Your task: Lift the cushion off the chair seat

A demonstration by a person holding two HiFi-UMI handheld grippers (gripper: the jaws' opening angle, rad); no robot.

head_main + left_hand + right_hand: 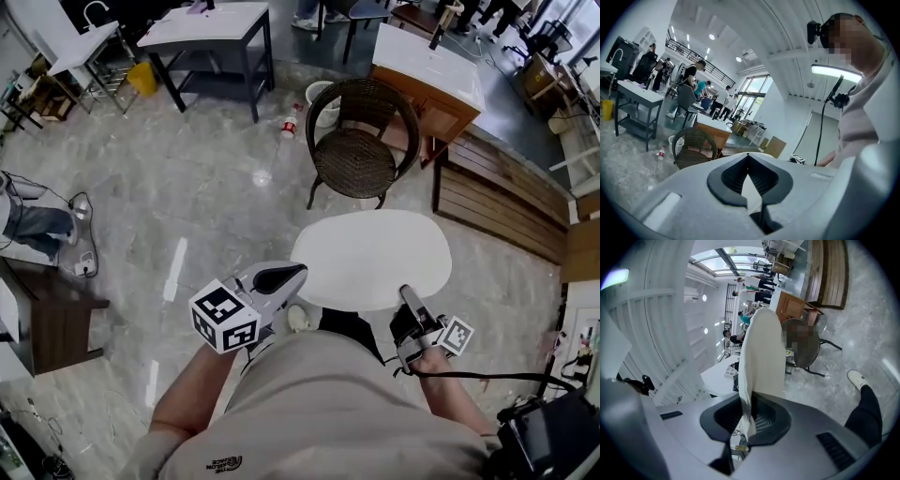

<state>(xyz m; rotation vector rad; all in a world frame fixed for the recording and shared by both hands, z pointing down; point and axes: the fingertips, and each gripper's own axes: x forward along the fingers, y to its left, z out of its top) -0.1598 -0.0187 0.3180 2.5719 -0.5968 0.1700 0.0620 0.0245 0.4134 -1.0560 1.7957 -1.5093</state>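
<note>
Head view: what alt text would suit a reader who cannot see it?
From above, a person holds a flat white oval cushion level before them, the left gripper clamped on its left edge and the right gripper on its near edge. A dark woven wicker chair stands empty beyond, on a grey marbled floor.

The cushion (370,258) looked smooth, matt white cloth; the chair (354,161) was dark woven wicker; the floor (187,187) glossy grey stone.
</note>
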